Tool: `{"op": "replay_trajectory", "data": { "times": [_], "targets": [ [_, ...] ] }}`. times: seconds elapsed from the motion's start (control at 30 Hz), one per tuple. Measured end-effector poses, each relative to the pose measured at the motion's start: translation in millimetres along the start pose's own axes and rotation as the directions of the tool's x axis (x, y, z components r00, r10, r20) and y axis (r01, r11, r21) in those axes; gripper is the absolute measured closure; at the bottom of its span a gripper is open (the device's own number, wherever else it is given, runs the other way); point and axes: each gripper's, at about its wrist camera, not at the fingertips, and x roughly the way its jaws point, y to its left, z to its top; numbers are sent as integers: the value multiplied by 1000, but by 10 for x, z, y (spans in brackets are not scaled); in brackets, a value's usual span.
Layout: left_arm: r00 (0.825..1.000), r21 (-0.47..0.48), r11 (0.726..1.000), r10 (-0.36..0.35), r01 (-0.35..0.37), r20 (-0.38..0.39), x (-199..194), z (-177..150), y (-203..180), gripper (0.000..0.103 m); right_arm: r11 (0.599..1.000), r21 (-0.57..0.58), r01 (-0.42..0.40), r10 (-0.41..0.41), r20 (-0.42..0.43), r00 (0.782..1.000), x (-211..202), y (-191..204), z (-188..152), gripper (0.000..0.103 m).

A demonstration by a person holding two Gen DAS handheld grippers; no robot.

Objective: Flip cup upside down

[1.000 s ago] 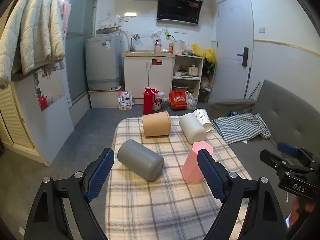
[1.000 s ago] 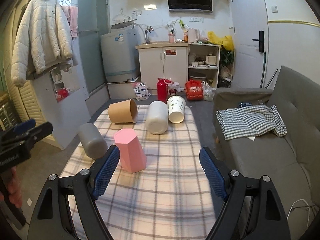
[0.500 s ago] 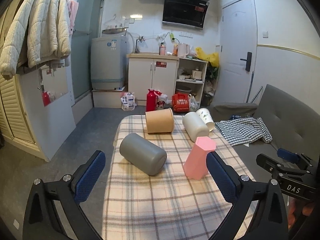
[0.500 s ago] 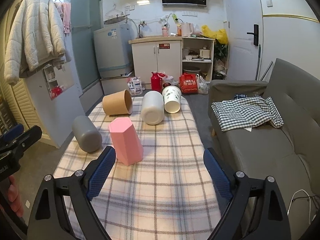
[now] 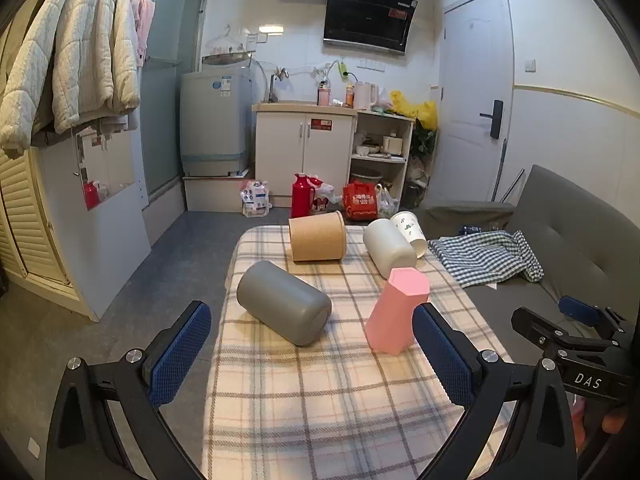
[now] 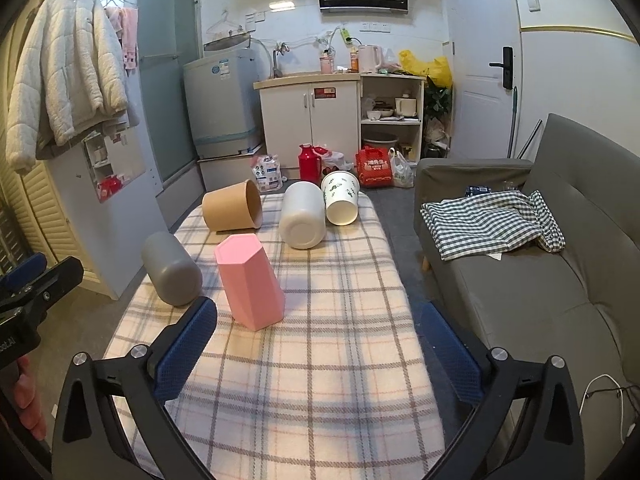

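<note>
Several cups are on a plaid-covered table [image 5: 320, 400]. A pink hexagonal cup [image 5: 396, 312] [image 6: 250, 280] stands with its closed end up. A grey cup [image 5: 284, 308] [image 6: 170, 268], a brown paper cup [image 5: 318, 236] [image 6: 232, 210], a white cup [image 5: 388, 246] [image 6: 302, 216] and a printed paper cup [image 5: 410, 228] [image 6: 340, 202] lie on their sides. My left gripper [image 5: 312, 354] is open and empty over the near table. My right gripper [image 6: 316, 354] is open and empty, also near the front edge.
A grey sofa [image 6: 540, 280] with a checked cloth [image 6: 492, 224] runs along the table's right side. Beyond the table's far end are a red flask [image 5: 299, 196], bags, a cabinet [image 5: 304, 148] and a washing machine [image 5: 216, 120]. A white panel [image 5: 100, 216] stands left.
Both grippers have pulled back and risen a little from the cups, which now look farther off. The cups have not moved.
</note>
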Motion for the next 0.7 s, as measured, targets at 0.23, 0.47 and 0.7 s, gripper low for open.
{"op": "replay_trajectory", "data": {
  "times": [0.23,0.47,0.7],
  "targets": [
    [1000,7,1000,5,-5,2,-1,-1,25,0,1000,-10,7,-7,6,1000,-2,14,-3,0],
    [1000,18,1000,8,-7,-16,26,-20,21,0,1000,-9,11,-11,9,1000,-14,22,16,0],
    [1000,46,999,15,-15,4,-16,-17,-41,0,1000,-18,16,-16,8,1000,-13,21,13,0]
  ]
}}
